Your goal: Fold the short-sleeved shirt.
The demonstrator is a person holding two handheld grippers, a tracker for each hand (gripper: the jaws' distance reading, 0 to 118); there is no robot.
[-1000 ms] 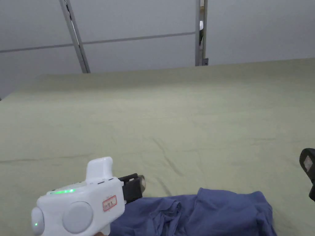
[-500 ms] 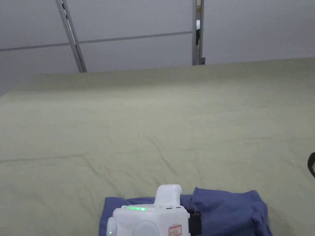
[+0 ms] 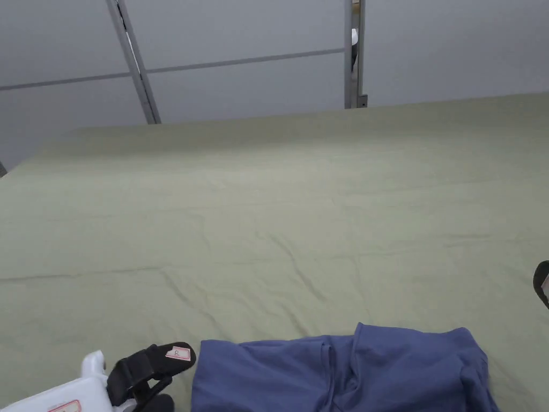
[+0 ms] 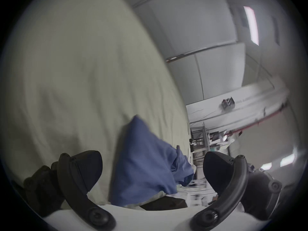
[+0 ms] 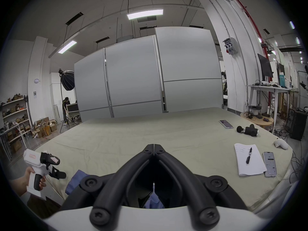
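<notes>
The blue short-sleeved shirt (image 3: 343,373) lies bunched in a low, rough rectangle on the green sheet (image 3: 268,214), at the near edge. My left gripper (image 3: 160,380) is just left of the shirt's left edge, open and holding nothing. In the left gripper view its jaws (image 4: 152,166) stand wide apart, with the shirt (image 4: 146,164) farther off between them. The right gripper (image 3: 542,281) pokes in at the right edge, above the sheet and apart from the shirt. In the right gripper view its jaws (image 5: 154,145) meet at the tips with nothing in them, and the shirt (image 5: 75,178) lies below left.
On the sheet's right side lie a phone (image 5: 225,123), a black massage gun (image 5: 248,130), a notebook with a pen (image 5: 249,161), a second phone (image 5: 270,163) and a white controller (image 5: 280,143). Grey partition panels (image 3: 241,80) stand behind the bed.
My left gripper moved right over the shirt, then pulled back to the left, off the cloth. The shirt's left part now lies flatter, with a straighter edge.
</notes>
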